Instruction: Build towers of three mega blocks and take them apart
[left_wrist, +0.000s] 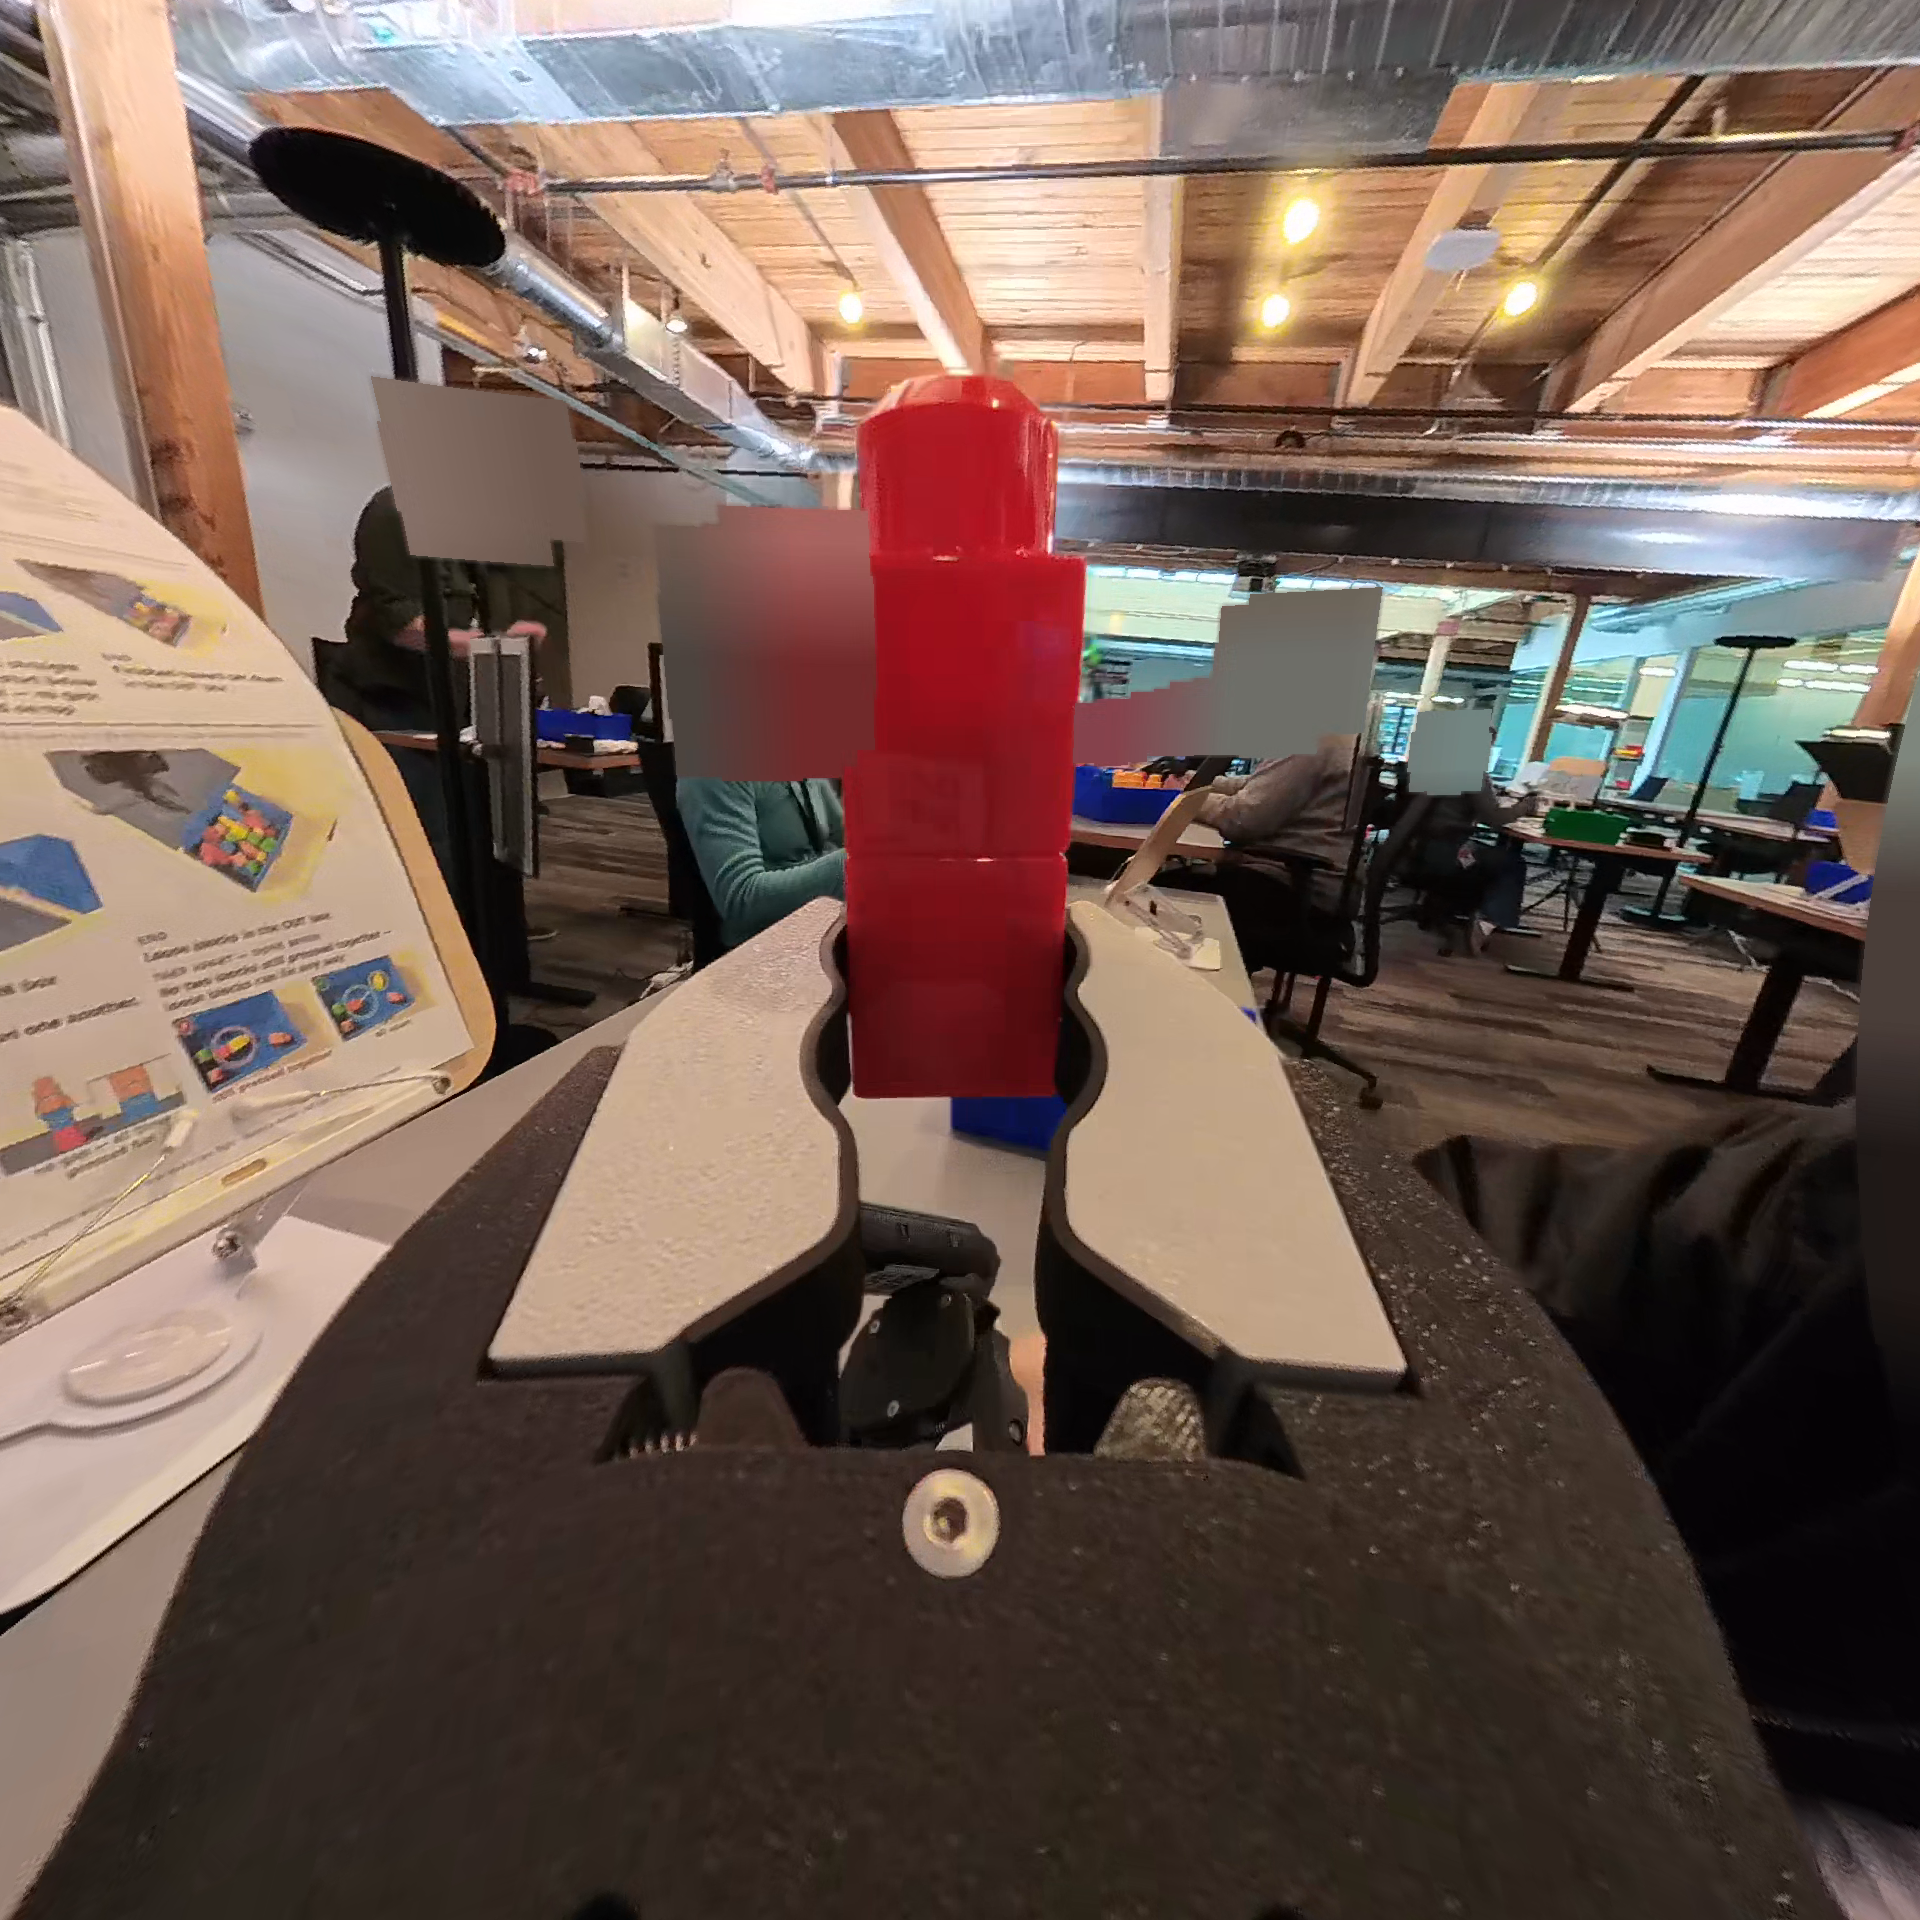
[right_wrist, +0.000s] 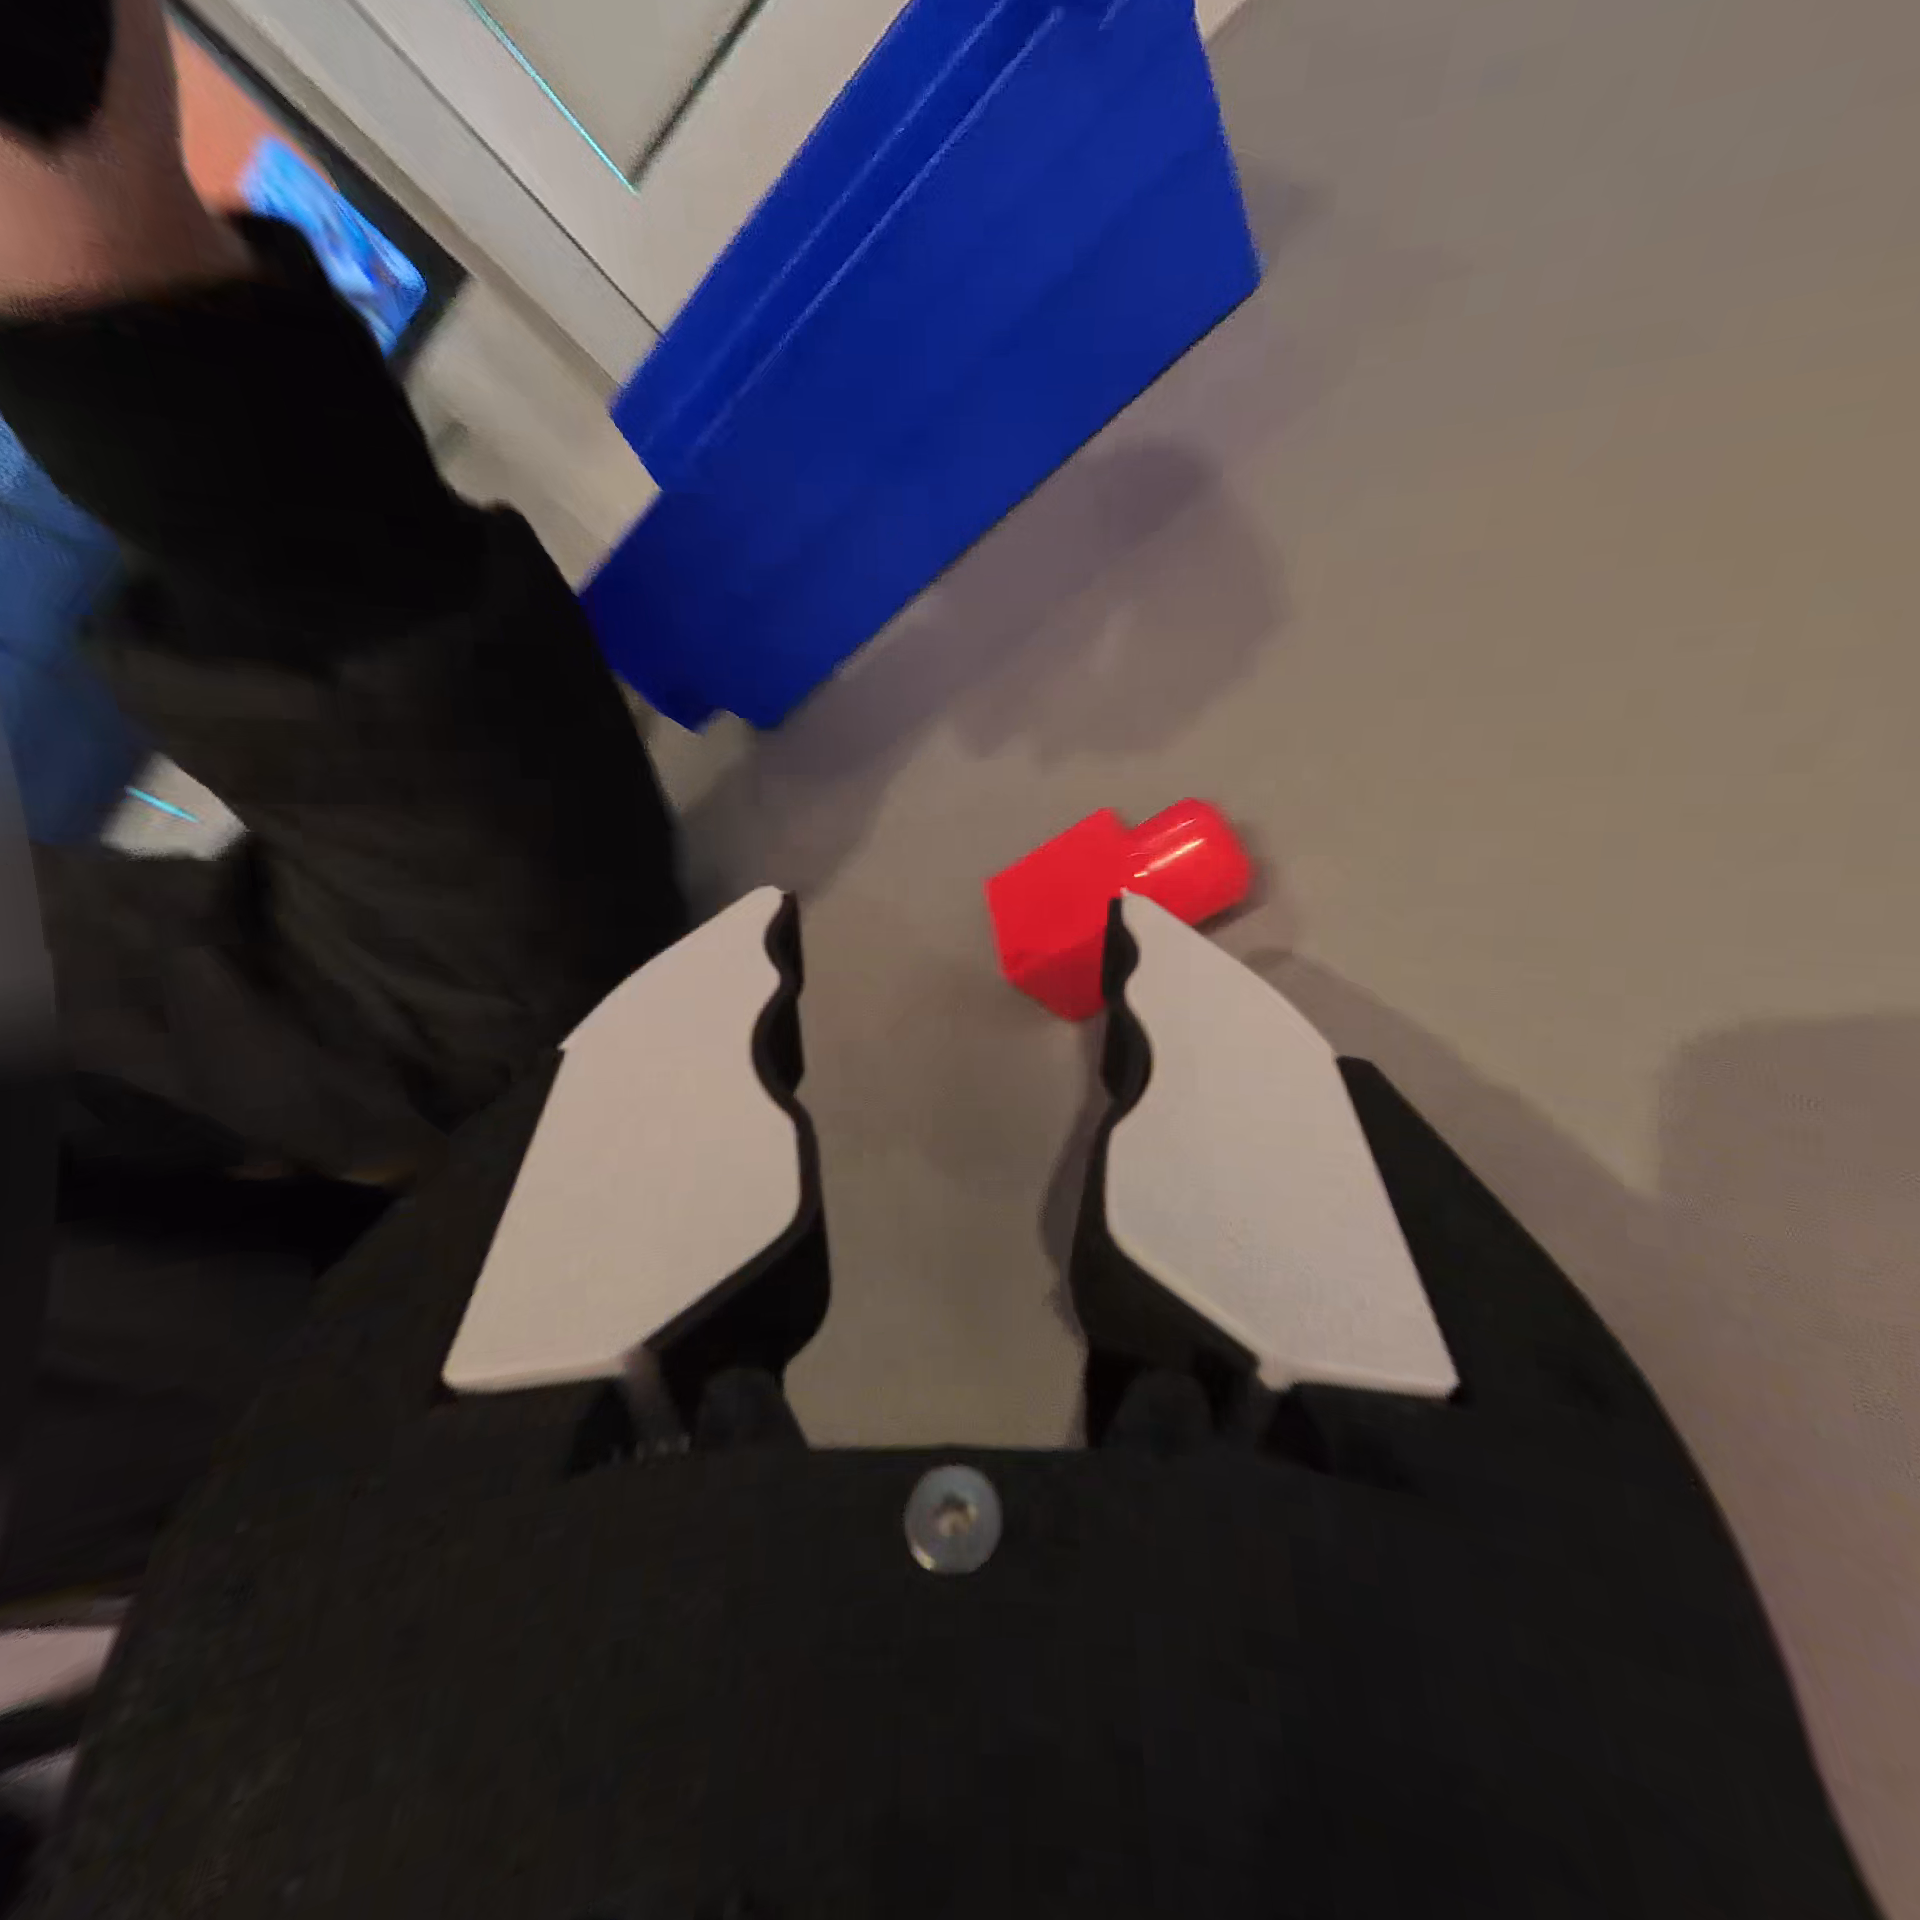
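In the left wrist view my left gripper (left_wrist: 956, 987) is shut on the bottom block of an upright red tower (left_wrist: 966, 748) of stacked mega blocks, held up off the grey table, with the round stud on top. In the right wrist view my right gripper (right_wrist: 951, 914) is open and empty, pointing down at the grey table (right_wrist: 1507, 520). A single red mega block (right_wrist: 1081, 914) lies on its side just beyond and right of the right fingertip, its stud pointing right.
A blue bin (right_wrist: 914, 364) stands on the table beyond the loose block, and a blue corner (left_wrist: 1003, 1117) shows below the tower. An instruction sheet on a stand (left_wrist: 187, 831) is at the left. A dark sleeve (right_wrist: 312, 727) is at the left of the right wrist view. People sit at desks behind.
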